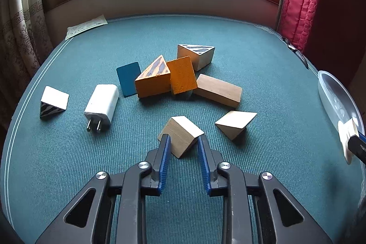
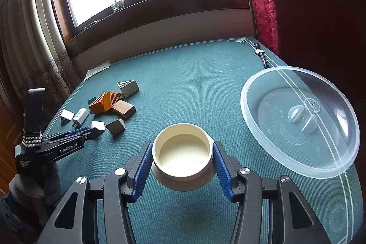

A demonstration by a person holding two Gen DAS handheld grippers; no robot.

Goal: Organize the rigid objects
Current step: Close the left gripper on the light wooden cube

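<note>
My left gripper is shut on a plain wooden wedge that rests on the green tablecloth; the blue pads press on its two sides. The same grip shows at the left of the right wrist view, left gripper on the wedge. My right gripper is shut on a cream round cup, held a little above the cloth, mouth up and empty. Beyond the wedge lie two orange blocks, a long plain block, a second plain wedge and a striped white wedge.
A white plug charger, a black-striped white wedge and a blue card lie to the left. A wide clear plastic dish sits at the right edge. A paper slip and a wristwatch lie near the far corners.
</note>
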